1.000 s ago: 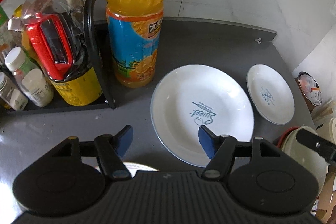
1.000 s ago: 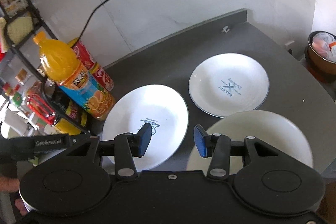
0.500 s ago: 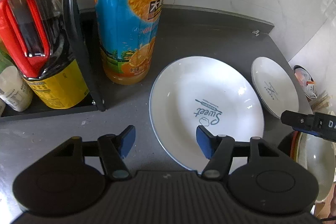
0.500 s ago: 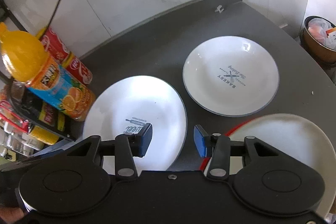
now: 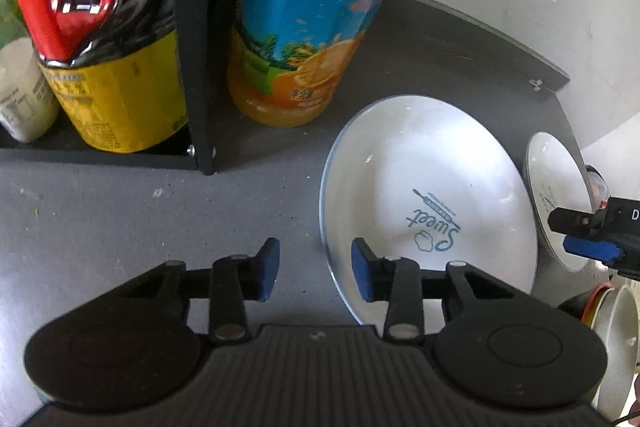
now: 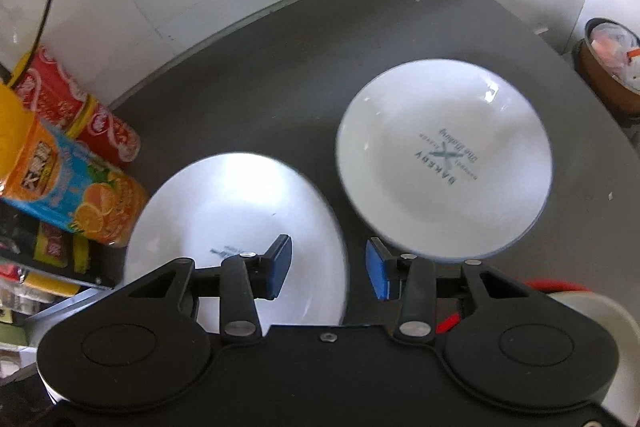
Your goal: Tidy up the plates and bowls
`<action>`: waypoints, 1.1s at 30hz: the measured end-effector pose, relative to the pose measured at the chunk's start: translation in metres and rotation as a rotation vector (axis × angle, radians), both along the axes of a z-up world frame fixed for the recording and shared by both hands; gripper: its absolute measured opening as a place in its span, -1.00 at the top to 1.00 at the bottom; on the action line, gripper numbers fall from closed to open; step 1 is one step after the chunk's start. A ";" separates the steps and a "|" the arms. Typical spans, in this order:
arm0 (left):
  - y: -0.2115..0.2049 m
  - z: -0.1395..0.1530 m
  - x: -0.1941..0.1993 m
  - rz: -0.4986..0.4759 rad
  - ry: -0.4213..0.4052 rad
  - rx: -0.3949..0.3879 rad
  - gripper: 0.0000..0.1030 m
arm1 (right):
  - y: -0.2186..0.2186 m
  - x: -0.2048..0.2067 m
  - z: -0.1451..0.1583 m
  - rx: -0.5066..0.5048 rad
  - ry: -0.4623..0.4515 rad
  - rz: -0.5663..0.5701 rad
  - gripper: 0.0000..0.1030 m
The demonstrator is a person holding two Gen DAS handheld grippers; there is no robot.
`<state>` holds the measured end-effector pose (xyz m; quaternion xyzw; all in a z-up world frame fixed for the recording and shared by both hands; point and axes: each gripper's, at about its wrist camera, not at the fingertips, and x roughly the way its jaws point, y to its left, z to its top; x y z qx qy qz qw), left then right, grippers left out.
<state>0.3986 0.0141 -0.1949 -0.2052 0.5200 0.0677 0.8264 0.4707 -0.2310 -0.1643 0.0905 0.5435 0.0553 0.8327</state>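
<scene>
Dark grey stone makes up the countertop (image 5: pixel 100 211), which carries two white plates side by side. The larger plate (image 5: pixel 432 195), printed "Sweet" in blue, lies near the counter's middle, just in front of an orange juice bottle (image 5: pixel 304 27) that stands beside a black rack (image 5: pixel 188 39) at the left edge. The smaller plate (image 6: pixel 444 159), printed "BAKERY", sits nearer the right edge, close to the larger one but apart from it. The left gripper (image 5: pixel 314 271) hovers over the larger plate's near-left rim with its blue pads spread and nothing between them; one pad is over bare counter, the other over the plate. The right gripper (image 6: pixel 328 269) hangs above the gap between the two plates, its fingers likewise apart and empty. A white bowl (image 5: pixel 616 327) with a red rim beneath it shows at the counter's near-right corner. Red cans (image 6: pixel 76 107) stand against the back wall.
</scene>
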 end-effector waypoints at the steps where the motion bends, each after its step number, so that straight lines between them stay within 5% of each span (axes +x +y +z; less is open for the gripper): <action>1: 0.002 0.000 0.000 0.003 0.001 -0.001 0.28 | 0.000 0.003 -0.001 0.001 0.002 0.007 0.20; 9: 0.004 -0.004 0.006 0.045 0.009 -0.001 0.37 | 0.002 0.028 -0.022 0.014 0.098 0.036 0.20; 21: 0.001 -0.010 0.010 0.082 0.009 -0.056 0.67 | 0.010 0.041 -0.058 0.022 0.228 0.071 0.48; 28: 0.000 -0.014 0.010 0.110 0.009 -0.097 0.81 | 0.010 0.046 -0.060 0.038 0.229 0.103 0.58; 33: -0.001 -0.010 0.009 0.105 0.008 -0.105 0.81 | 0.012 0.038 -0.049 0.009 0.146 0.128 0.64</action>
